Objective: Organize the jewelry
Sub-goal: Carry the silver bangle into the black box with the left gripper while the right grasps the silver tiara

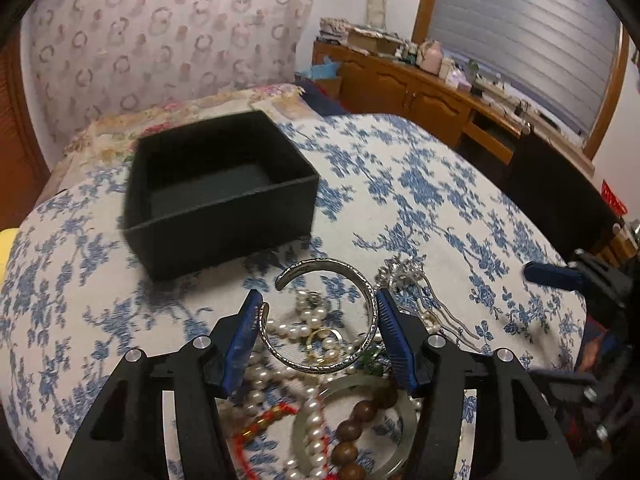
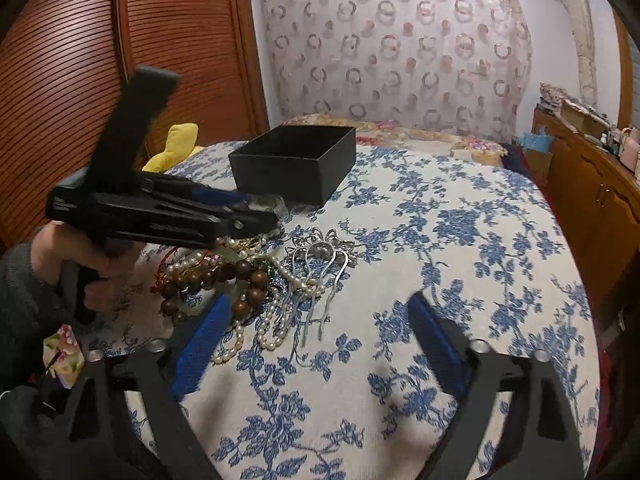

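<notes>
Above the jewelry pile (image 1: 320,408) on the floral bedspread (image 1: 420,208), the left gripper (image 1: 316,320) clamps a silver cuff bracelet (image 1: 362,344). Far-left sits the black box (image 1: 218,216). The right gripper (image 2: 316,340) hovers nearby, fingers apart.

Box (image 1: 220,196) behind jewelry pile (image 1: 320,380) on bedspread (image 1: 440,208) — hair comb (image 2: 320,280) right of pile, cabinet (image 1: 420,92) far right.
</notes>
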Tool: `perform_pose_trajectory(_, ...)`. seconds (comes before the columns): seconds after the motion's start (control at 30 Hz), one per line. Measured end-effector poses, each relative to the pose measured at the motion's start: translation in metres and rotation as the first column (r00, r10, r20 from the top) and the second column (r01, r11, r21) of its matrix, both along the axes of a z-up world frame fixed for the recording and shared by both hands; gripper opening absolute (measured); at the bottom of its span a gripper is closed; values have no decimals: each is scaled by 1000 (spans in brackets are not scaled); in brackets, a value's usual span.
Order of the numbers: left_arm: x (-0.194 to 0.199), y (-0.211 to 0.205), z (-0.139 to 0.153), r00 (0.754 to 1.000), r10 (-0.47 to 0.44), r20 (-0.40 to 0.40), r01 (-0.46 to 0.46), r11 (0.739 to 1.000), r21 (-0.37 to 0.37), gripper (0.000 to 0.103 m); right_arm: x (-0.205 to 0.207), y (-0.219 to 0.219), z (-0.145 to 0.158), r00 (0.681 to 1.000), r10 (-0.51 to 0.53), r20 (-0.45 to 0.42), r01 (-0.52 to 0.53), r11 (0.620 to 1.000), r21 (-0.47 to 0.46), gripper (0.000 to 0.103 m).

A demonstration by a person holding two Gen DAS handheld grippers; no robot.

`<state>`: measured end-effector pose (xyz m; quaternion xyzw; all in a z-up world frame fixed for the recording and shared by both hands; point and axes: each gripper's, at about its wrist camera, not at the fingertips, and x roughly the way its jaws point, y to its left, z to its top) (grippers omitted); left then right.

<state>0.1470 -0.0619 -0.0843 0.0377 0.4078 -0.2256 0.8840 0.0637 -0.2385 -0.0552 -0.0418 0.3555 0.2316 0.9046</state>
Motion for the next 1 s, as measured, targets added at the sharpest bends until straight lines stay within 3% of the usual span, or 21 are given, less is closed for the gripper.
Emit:
perform_pose_trajectory(0.2,-7,21,12,998,43,40,-41,998,-40,55,33,10,-5,998,24,-52,-25,1000,-17,56)
perform_pose_trajectory(0.5,-17,35,15,996,65,58,-61,996,-65,55,81,16,-20,986,35,-164,-42,998,-39,53)
perform_pose_trajectory(0.77,-20,38,8,997,66,48,-63,995,-72,55,95,21,-30,979,69,-190,-81,995,-56,53)
perform_pose_trajectory(0.9,-21,39,9,997,67,48,-63,995,-73,55,99,23,-31,982,70,-178,-82,995,-65,27)
perform_pose_trajectory(1.0,-21,39,9,997,67,48,-63,995,-73,55,102,18,-31,979,76,-187,-83,996,-33,27)
